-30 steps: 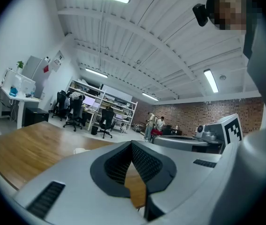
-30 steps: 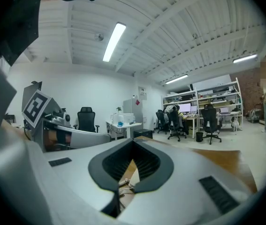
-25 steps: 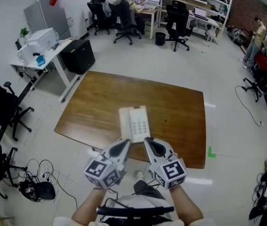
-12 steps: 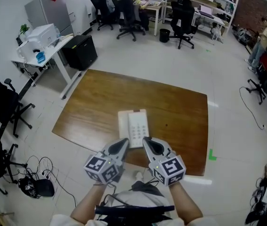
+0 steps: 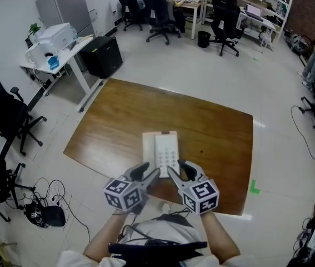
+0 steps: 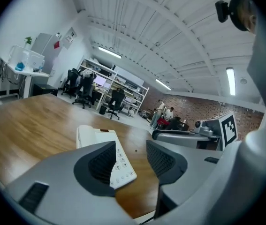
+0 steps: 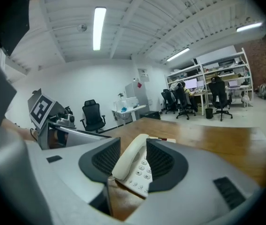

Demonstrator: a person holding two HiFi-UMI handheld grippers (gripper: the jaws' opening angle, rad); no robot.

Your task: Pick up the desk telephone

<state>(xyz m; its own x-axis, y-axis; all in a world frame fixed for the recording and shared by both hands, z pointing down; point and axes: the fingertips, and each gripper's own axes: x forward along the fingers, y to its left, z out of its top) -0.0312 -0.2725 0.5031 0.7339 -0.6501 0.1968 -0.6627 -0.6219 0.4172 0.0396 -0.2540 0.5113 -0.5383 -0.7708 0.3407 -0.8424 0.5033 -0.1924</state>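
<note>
A cream desk telephone (image 5: 161,152) lies flat on the brown wooden table (image 5: 213,132), near its front edge, handset on the left and keypad on the right. My left gripper (image 5: 150,171) hovers at the phone's near left corner and its jaws are opening. In the left gripper view the phone (image 6: 105,142) lies ahead of the left gripper (image 6: 130,161), untouched. My right gripper (image 5: 178,168) is at the near right corner, its jaws also opening. In the right gripper view the handset (image 7: 140,146) shows in the gap of the right gripper (image 7: 133,159), with no pad pressing on it.
The table's front edge (image 5: 224,207) runs just under both grippers. Black office chairs (image 5: 4,113) stand to the left, with a white desk and printer (image 5: 54,40) and a black cabinet (image 5: 104,54) behind. Cables (image 5: 40,213) lie on the floor. People sit at far desks.
Both grippers have come down and forward to the phone's near end. Their jaws, shut in the earlier frames, now stand apart.
</note>
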